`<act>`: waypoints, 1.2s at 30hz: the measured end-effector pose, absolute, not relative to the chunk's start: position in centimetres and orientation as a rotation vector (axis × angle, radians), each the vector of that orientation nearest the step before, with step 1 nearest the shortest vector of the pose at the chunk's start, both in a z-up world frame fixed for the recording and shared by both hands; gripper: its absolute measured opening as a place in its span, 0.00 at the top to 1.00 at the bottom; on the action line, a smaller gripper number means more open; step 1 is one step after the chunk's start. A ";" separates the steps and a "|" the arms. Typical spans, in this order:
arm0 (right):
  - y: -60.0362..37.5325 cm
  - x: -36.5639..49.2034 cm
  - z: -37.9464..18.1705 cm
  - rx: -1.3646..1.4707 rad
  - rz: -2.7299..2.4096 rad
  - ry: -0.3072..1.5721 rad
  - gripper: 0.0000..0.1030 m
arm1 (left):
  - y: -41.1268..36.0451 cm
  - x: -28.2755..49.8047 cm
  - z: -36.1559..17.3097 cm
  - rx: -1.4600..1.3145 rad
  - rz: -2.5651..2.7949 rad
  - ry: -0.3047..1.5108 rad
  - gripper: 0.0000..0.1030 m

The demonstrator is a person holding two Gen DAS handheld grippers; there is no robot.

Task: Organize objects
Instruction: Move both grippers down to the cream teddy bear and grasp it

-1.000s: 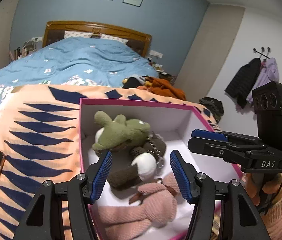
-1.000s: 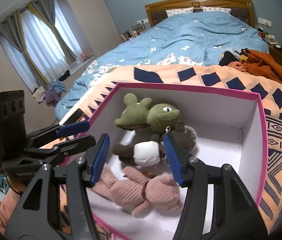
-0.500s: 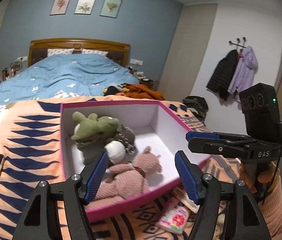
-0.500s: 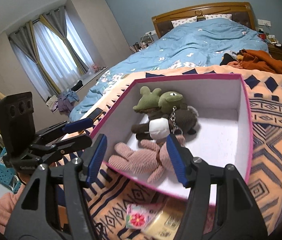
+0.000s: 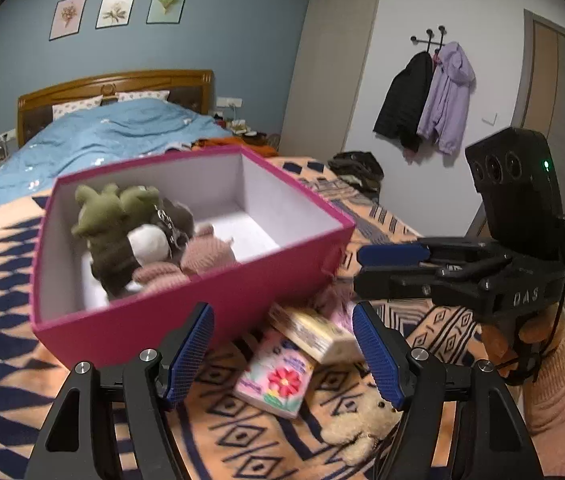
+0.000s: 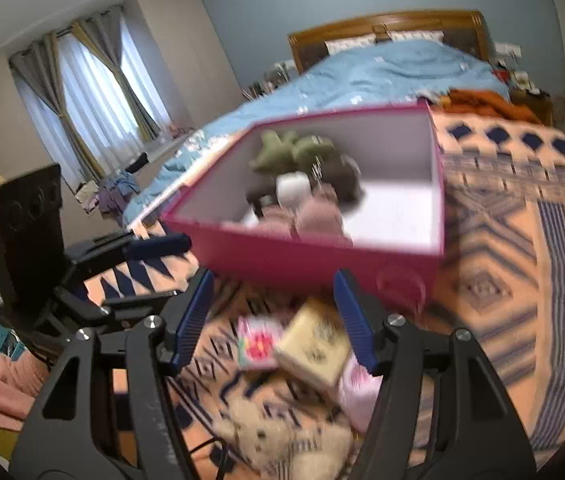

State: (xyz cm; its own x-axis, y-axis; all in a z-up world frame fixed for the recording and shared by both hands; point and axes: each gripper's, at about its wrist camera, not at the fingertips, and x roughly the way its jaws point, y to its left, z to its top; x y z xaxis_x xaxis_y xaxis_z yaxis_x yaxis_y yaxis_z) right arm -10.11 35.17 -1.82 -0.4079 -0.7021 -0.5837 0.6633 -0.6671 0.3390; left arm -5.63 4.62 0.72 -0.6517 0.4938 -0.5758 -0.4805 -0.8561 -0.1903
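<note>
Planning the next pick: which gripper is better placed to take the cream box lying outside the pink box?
Probably the right gripper: its open fingers already frame the cream box, while the left gripper centres on the flowered packet.

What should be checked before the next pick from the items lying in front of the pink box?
1. Left gripper free: ok, jaws have just been opening, nothing between the pads.
2. Right gripper free: ok, jaws have just been opening, empty.
3. Room in the pink box: ok, the green plush and the pink plush fill one side; the other side's floor is bare.
4. Loose items reachable: ok, the flower-print packet, the yellow box and the cream plush bear lie on the blanket in front of the box.
5. Yellow box lying flat: not ok, it leans on the packet.
6. Image sharpness: not ok, right wrist view blurred.
</note>
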 end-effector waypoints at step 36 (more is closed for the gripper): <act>41.1 -10.4 -9.0 1.124 -2.162 -0.328 0.38 | 8.9 -7.5 -5.2 -1.113 2.302 -0.144 0.31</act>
